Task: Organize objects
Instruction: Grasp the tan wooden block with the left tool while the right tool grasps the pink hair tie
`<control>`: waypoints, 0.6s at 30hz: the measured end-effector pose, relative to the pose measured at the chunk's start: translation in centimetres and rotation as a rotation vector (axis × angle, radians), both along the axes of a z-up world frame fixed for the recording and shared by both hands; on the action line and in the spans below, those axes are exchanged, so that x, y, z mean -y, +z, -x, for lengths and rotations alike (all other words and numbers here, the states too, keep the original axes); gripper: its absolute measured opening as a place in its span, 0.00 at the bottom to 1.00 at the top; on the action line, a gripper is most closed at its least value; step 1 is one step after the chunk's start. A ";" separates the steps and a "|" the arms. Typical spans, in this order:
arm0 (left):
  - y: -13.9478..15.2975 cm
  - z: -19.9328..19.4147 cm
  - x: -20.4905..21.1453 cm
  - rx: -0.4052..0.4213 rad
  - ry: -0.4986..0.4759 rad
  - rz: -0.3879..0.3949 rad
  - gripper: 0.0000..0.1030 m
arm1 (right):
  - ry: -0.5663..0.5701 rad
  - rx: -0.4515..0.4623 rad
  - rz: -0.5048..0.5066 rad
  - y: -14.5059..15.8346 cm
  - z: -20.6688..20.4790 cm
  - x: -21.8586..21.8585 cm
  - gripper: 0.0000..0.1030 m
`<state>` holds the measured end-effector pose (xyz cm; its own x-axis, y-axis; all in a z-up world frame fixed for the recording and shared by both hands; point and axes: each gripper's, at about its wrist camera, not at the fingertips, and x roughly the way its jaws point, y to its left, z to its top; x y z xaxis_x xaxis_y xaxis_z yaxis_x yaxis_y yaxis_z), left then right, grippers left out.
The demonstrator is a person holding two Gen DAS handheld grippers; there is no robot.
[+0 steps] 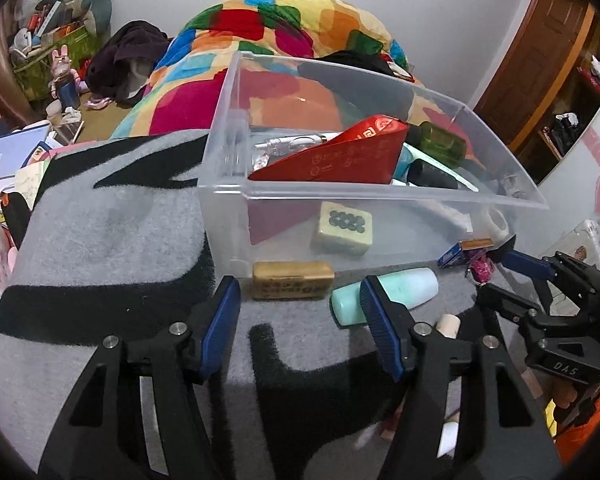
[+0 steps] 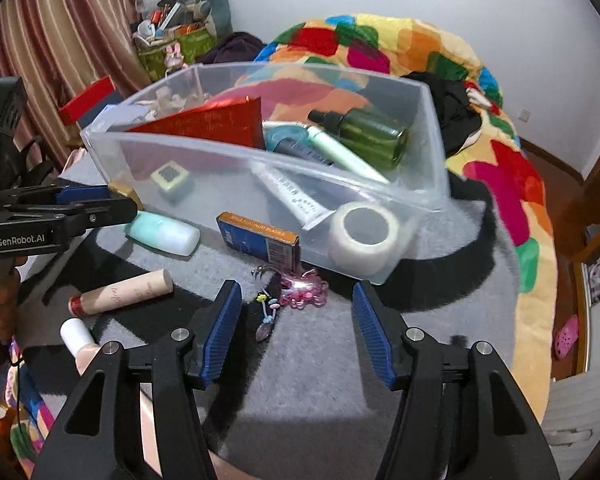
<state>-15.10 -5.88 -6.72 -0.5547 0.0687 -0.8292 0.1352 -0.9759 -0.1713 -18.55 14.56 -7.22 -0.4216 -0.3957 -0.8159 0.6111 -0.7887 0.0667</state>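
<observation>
two pairs of tongs hang over a grey-and-black blanket (image 2: 380, 320) spread on a bed. the left tongs (image 1: 300, 304) stand apart with nothing between the blue pads; just past them, at 12 o'clock, lies a tan wooden block (image 1: 293, 280) against the foot of a clear plastic bin (image 1: 380, 194), and a mint green bottle (image 1: 388, 294) lies on its side at 1 o'clock, partly behind the right pad. the right tongs (image 2: 298, 308) are likewise parted and empty; a pink keychain trinket (image 2: 304, 290) with a short beaded string lies on the blanket between and just beyond their tips, untouched.

from the right wrist view, a blue-and-orange blade box (image 2: 260, 240) leans against the bin's near wall at 11 o'clock. a beige tube with a red cap (image 2: 120, 294) and a white-capped tube (image 2: 76, 334) lie at 9 o'clock, well left of the tongs.

inside the bin: a red packet (image 1: 340, 156), a dark green bottle (image 2: 364, 136), a mahjong tile (image 1: 342, 228), a white tube (image 2: 296, 200), a roll of white tape (image 2: 362, 236) in the near right corner, and other tubes.

a multicoloured quilt (image 1: 268, 28) is heaped behind the bin at 12 o'clock.
</observation>
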 end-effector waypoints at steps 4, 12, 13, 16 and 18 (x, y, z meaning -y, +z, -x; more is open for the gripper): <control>-0.1 0.2 0.1 -0.001 -0.005 -0.009 0.58 | 0.008 0.009 -0.007 -0.5 0.2 0.2 0.48; -0.2 -0.1 1.4 -0.007 0.040 -0.076 0.41 | 0.045 0.012 0.022 -0.4 -0.5 0.5 0.26; -0.2 -0.2 1.5 -0.010 0.045 -0.077 0.41 | 0.044 0.010 0.023 -0.4 -0.5 0.5 0.25; 0.1 -0.7 1.5 -0.021 0.046 -0.077 0.41 | 0.040 0.014 0.030 -0.3 -0.7 0.3 0.25; 0.3 -1.0 1.5 -0.034 0.045 -0.078 0.41 | 0.035 0.018 0.040 -0.1 -0.9 0.0 0.25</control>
